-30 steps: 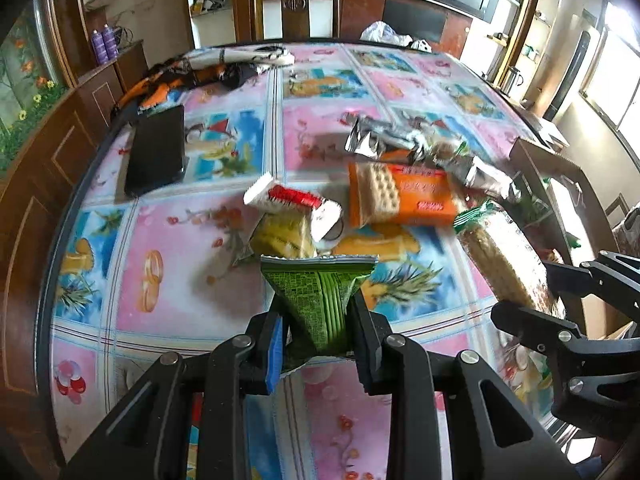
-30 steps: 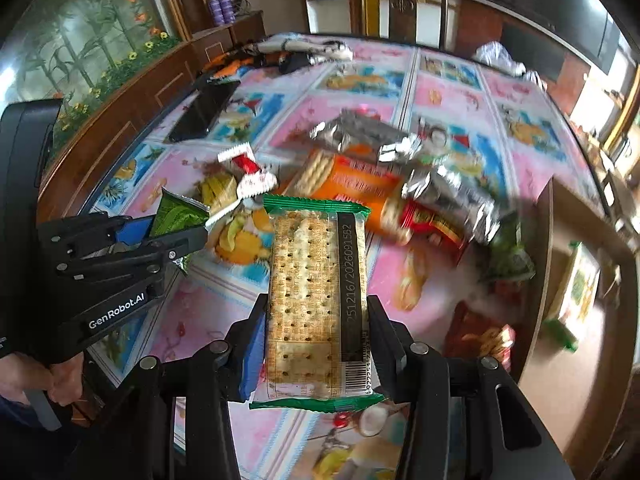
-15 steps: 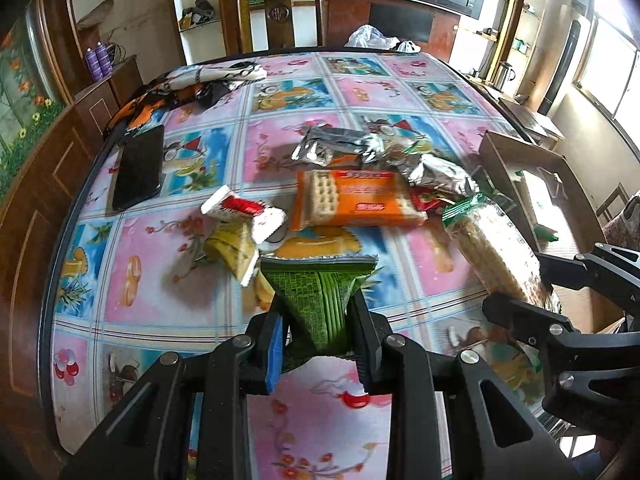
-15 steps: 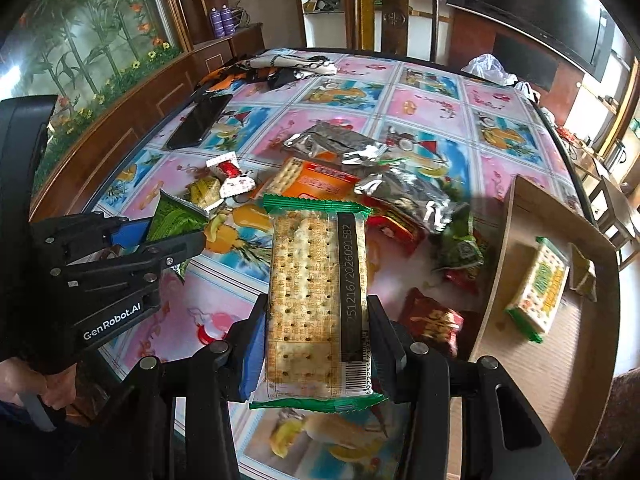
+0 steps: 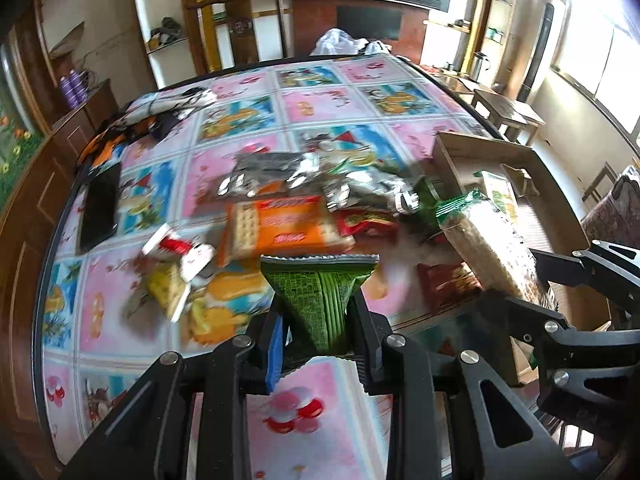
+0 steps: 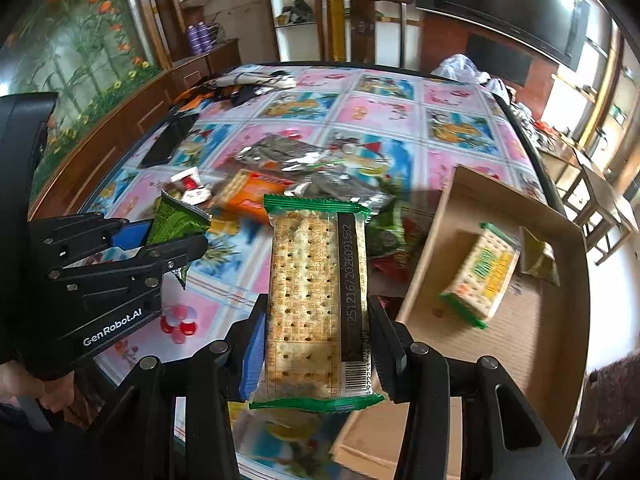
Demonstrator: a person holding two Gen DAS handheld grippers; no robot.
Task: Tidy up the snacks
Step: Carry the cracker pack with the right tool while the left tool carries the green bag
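Observation:
My left gripper (image 5: 316, 320) is shut on a small green snack packet (image 5: 320, 292), held above the table's near edge; the same gripper (image 6: 176, 236) shows at the left of the right wrist view. My right gripper (image 6: 316, 332) is shut on a clear cracker pack with green ends (image 6: 316, 300), also seen as the cracker pack (image 5: 488, 248) at the right in the left wrist view. A cardboard box (image 6: 532, 208) on the right holds a cracker pack (image 6: 480, 276) and a small yellow-green packet (image 6: 538, 260). A pile of snacks (image 5: 288, 224) lies mid-table.
The patterned tablecloth (image 5: 320, 108) covers the table. A black phone (image 5: 98, 212) lies at the left, crumpled cloth (image 5: 160, 112) at the far left corner, and a white bag (image 5: 340, 42) and a wooden chair (image 5: 236, 28) stand beyond the far edge. A hand (image 6: 48, 392) grips the left tool.
Both grippers have moved right and a little up with their packs, so the snack pile has slid left in view and the cardboard box has come closer. Neither grip has changed.

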